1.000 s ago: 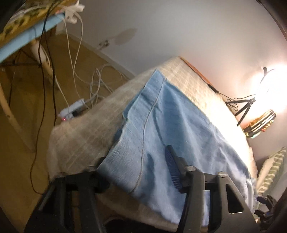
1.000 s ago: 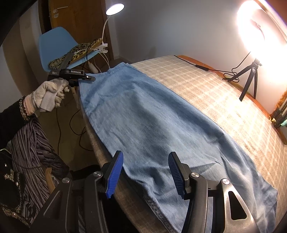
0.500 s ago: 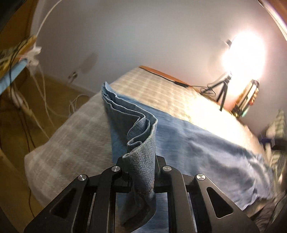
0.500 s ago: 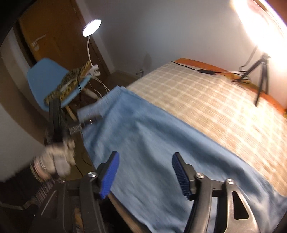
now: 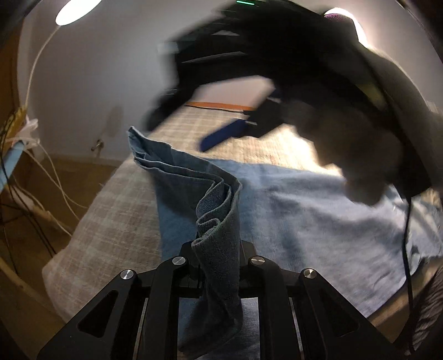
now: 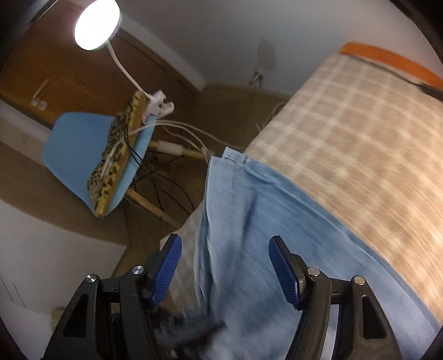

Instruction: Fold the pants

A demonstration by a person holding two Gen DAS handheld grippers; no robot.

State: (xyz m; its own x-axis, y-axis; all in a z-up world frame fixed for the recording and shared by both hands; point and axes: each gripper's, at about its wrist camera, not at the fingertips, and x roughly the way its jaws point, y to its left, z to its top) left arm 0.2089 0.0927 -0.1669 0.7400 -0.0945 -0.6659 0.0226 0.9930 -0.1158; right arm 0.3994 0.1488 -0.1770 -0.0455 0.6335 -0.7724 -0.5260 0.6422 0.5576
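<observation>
your left gripper (image 5: 218, 265) is pinching a bunched corner of the blue pants (image 5: 304, 199) lying on the checked bed (image 6: 360, 124). your right gripper (image 6: 224, 271) has just spread wide, nothing gripped. next, grab the other corner and fold across.

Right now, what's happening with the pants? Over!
Left hand-held gripper shut on pants. Right hand-held gripper open, empty, above them. Nothing blocking.

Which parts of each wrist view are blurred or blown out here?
Left wrist view: the right gripper and its hand are a dark motion smear, backlit; the pants stay sharp. Right wrist view: checked cover and pants streaked by motion, lamp blown out, blue pads crisp.
</observation>
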